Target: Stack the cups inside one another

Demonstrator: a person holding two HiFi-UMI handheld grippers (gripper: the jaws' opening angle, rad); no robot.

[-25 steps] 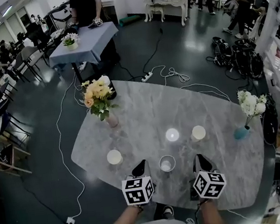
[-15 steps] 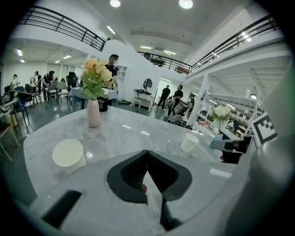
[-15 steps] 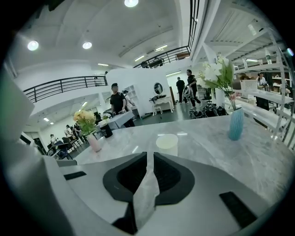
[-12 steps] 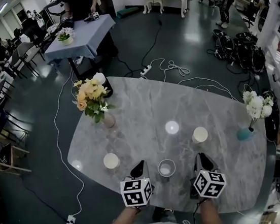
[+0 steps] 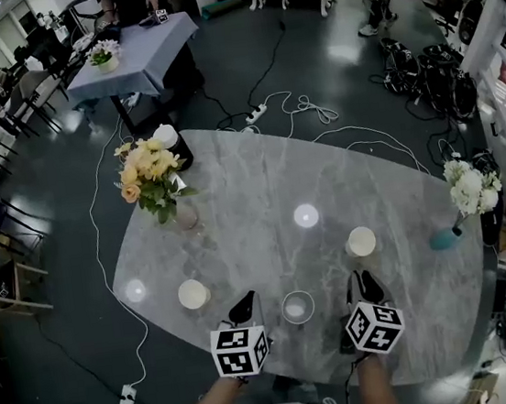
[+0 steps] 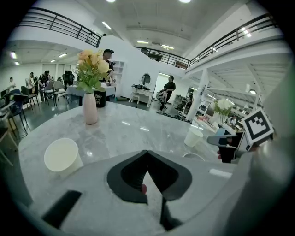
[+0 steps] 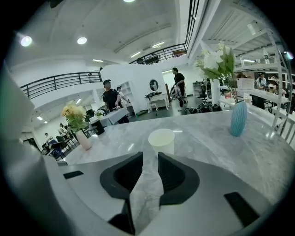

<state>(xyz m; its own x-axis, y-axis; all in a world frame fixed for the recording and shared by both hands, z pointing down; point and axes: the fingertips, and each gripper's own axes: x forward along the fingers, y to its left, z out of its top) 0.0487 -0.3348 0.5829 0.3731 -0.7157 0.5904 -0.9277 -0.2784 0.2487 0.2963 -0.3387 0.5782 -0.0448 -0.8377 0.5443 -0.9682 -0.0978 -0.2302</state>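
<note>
Right gripper (image 7: 150, 154) jaws just been opening, now slightly apart, empty; white cup (image 7: 161, 138) at 12 o'clock, probably the next grab. Left gripper (image 6: 147, 152) jaws together.

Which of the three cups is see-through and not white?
The middle cup, lowest in the head view: its wall looks clear. The left cup and the right cup are opaque white.

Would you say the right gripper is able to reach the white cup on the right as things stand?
Probably yes. The cup stands upright straight ahead of the right gripper, with only bare table between them. Its jaws have just been opening, with nothing between them.
</note>
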